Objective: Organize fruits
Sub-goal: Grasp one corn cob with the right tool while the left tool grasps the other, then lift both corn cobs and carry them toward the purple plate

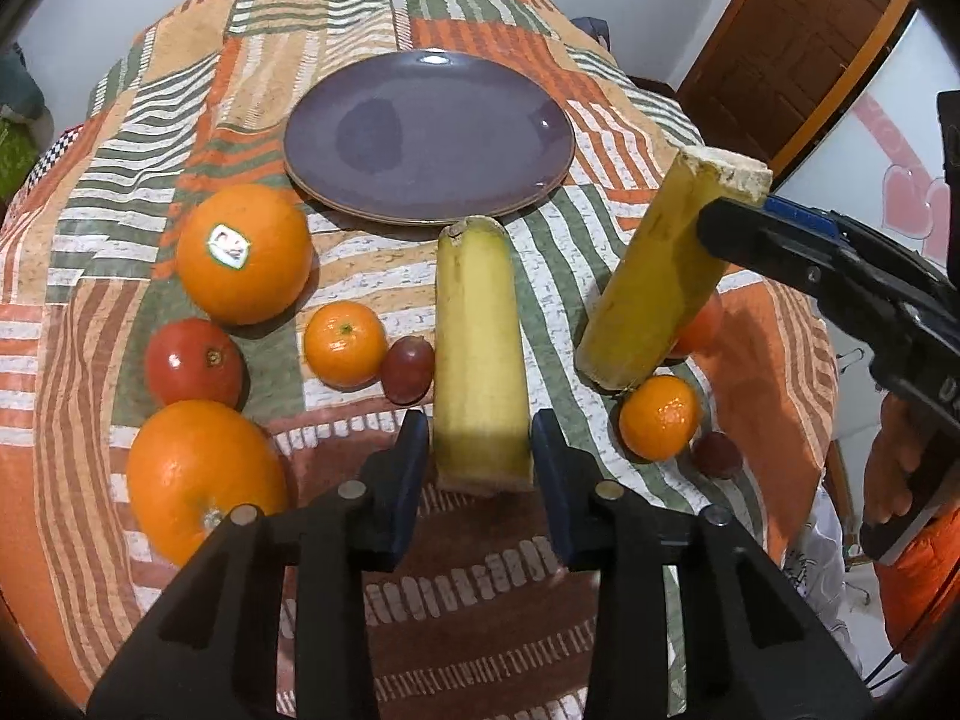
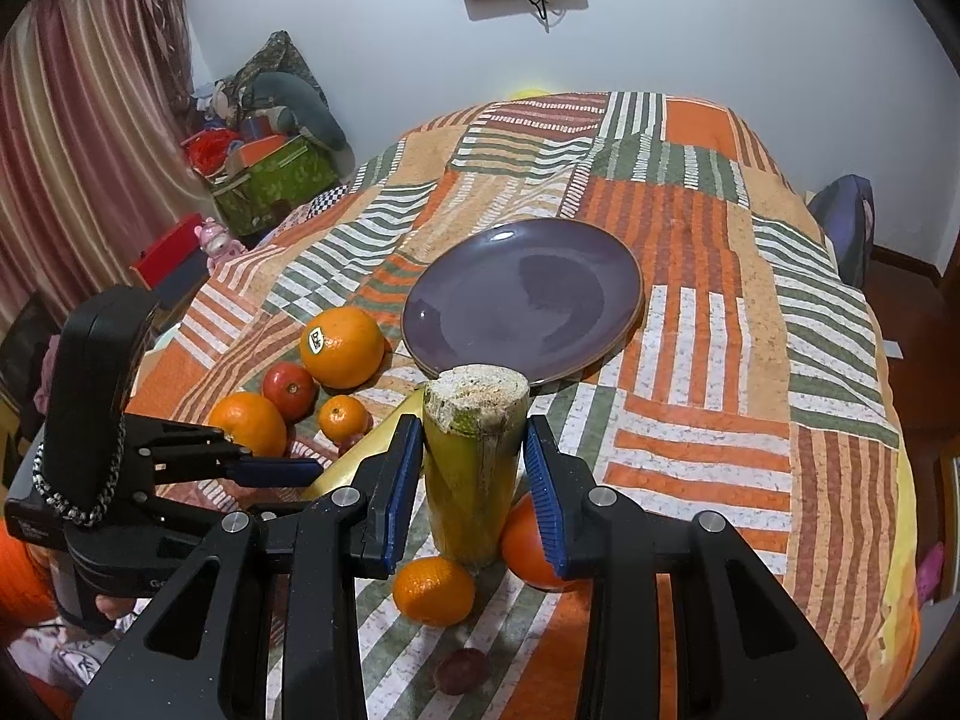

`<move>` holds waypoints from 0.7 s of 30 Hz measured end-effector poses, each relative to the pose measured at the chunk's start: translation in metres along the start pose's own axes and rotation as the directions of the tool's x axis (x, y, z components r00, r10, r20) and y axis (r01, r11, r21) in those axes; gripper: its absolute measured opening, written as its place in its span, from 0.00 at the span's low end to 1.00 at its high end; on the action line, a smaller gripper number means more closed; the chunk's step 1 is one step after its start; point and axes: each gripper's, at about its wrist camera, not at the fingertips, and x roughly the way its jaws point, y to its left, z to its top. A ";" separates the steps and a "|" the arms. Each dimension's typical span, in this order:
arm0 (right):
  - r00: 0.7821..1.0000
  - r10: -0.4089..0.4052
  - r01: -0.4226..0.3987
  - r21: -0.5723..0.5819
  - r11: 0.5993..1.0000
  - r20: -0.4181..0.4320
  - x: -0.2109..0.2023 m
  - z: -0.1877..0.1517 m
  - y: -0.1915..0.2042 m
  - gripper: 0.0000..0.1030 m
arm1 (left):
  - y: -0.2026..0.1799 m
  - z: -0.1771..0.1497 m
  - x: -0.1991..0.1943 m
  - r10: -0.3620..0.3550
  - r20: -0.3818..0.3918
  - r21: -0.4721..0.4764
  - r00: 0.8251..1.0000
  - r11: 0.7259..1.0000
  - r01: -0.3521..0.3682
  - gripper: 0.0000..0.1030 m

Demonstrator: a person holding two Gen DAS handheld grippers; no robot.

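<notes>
My left gripper [image 1: 480, 450] is shut on the near end of a yellow banana piece [image 1: 477, 348] that lies on the cloth pointing at the purple plate [image 1: 429, 138]. My right gripper [image 2: 471, 474] is shut on a second banana piece [image 2: 474, 468] and holds it tilted, cut end up; it also shows in the left wrist view [image 1: 660, 276]. Two large oranges [image 1: 243, 252] [image 1: 204, 477], a tomato [image 1: 192, 360], a mandarin [image 1: 343, 343] and a grape [image 1: 408, 367] lie left of the banana. The plate [image 2: 522, 294] holds nothing.
Under the raised banana piece lie a mandarin [image 2: 433, 589], an orange-red fruit [image 2: 528, 546] and a grape [image 2: 461, 669]. The patchwork tablecloth [image 2: 720, 360] covers the round table. A box of clutter [image 2: 270, 174] and curtain stand far left.
</notes>
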 end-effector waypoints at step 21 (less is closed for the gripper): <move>0.997 0.033 -0.032 0.012 0.999 -0.063 0.027 -0.010 -0.002 0.32 | -0.001 0.006 0.027 -0.001 -0.035 -0.015 0.999 1.000 0.001 0.36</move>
